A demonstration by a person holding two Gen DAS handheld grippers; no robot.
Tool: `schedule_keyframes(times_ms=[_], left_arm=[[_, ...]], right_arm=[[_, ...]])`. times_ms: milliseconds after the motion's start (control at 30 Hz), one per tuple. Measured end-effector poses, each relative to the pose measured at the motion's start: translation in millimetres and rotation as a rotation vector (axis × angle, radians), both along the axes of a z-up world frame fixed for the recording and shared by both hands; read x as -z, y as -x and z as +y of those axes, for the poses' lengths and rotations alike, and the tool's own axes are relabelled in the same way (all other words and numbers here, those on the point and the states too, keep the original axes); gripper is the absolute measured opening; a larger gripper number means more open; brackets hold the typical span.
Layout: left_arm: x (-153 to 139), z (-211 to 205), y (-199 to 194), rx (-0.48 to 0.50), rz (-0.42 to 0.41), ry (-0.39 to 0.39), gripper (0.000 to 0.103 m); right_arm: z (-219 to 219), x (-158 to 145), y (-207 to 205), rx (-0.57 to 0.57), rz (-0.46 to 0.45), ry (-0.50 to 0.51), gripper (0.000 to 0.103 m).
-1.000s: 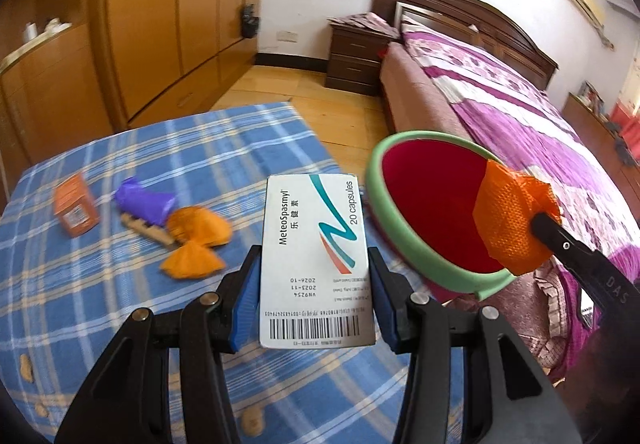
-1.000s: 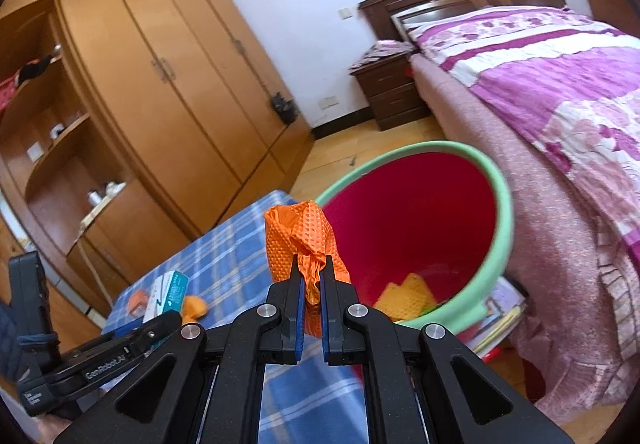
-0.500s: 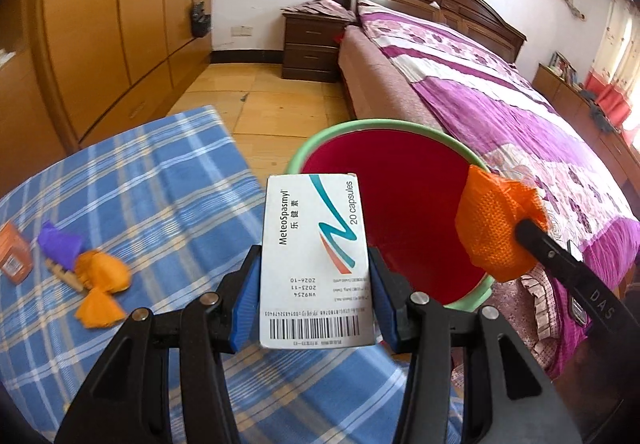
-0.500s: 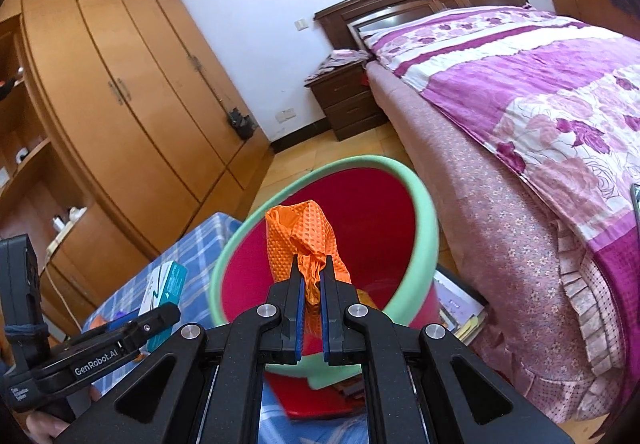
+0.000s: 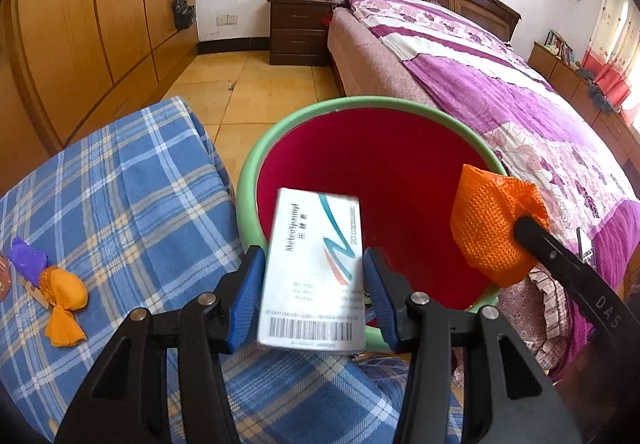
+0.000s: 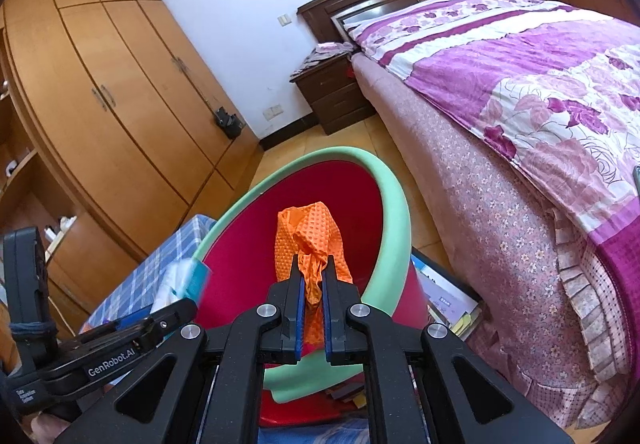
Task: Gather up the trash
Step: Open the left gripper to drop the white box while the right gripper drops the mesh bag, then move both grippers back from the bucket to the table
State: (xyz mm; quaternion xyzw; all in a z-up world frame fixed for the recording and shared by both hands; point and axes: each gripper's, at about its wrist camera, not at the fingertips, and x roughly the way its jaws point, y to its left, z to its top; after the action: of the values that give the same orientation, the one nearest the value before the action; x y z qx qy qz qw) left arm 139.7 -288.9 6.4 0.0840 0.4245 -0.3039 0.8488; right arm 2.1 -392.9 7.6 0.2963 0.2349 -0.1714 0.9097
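Note:
A red bin with a green rim (image 5: 360, 102) stands on the floor between the table and the bed, also in the right wrist view (image 6: 396, 204). My left gripper (image 5: 313, 253) hangs over its near rim. The white medicine box (image 5: 316, 268) between its blue pads is tilted and blurred, with slim gaps at both pads, and it looks loose. My right gripper (image 6: 312, 260) holds a crumpled orange wrapper (image 6: 308, 232) over the bin's mouth. Its jaws are opening, and the wrapper still fills the narrow gap. That wrapper (image 5: 488, 220) shows over the bin's right rim.
A table under a blue plaid cloth (image 5: 132, 184) lies left of the bin, with orange wrappers (image 5: 66, 296) and a purple one (image 5: 26, 256) on it. A bed (image 5: 520, 104) flanks the bin's right. Papers (image 6: 448, 300) lie on the floor beside the bin. A wardrobe (image 5: 80, 24) lines the left wall.
Both grippers have swung from the table to over the bin. The box has tilted and slid forward between the left pads. The right pads have parted slightly around the wrapper.

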Motion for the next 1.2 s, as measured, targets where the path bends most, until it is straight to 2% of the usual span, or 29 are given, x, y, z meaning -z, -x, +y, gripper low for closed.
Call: schedule_keyframes(times_ms=[167,267,400,533,667,800,967,1100,1200], left_arm=[[2.7,4.4,1.8,-0.024,0.005,-0.004,0.058],[2.6,9.6,2.6,-0.033,0.015,0.007,0.058],[-0.7,18.2,5.4,-0.041,0.018,0.023,0.058],[-4.8,26.9,8.0,-0.047,0.012,0.031,0.058],[-8.7,36.4,8.5,-0.058,0.014,0.043,0.058],[-12.4,48.1,9.5,-0.073,0.013,0.058,0.058],[-18.6,63.6,10.2,-0.091,0.006,0.080,0.058],[-24.6,79.2,9.8,-0.117,-0.004,0.096,0.058],[-29.3,92.4,7.6,-0.140,-0.014,0.104,0.058]], right_arm=[[-1.5,2.6,-1.9,0.001,0.008,-0.011,0.012],[-0.5,2.0,-3.0,-0.004,0.013,-0.006,0.022],[1.4,0.9,-3.5,-0.008,0.010,-0.012,0.027],[3.8,0.1,-4.1,-0.012,0.009,-0.019,0.043],[9.2,-3.8,-3.5,-0.016,0.006,-0.013,0.045],[16.3,-7.9,-3.8,-0.018,0.011,-0.002,0.054],[25.9,-13.0,-5.2,-0.028,0.015,0.013,0.055],[35.6,-17.9,-7.0,-0.037,0.016,0.026,0.066],[43.5,-20.8,-10.3,-0.041,0.026,0.042,0.067]])
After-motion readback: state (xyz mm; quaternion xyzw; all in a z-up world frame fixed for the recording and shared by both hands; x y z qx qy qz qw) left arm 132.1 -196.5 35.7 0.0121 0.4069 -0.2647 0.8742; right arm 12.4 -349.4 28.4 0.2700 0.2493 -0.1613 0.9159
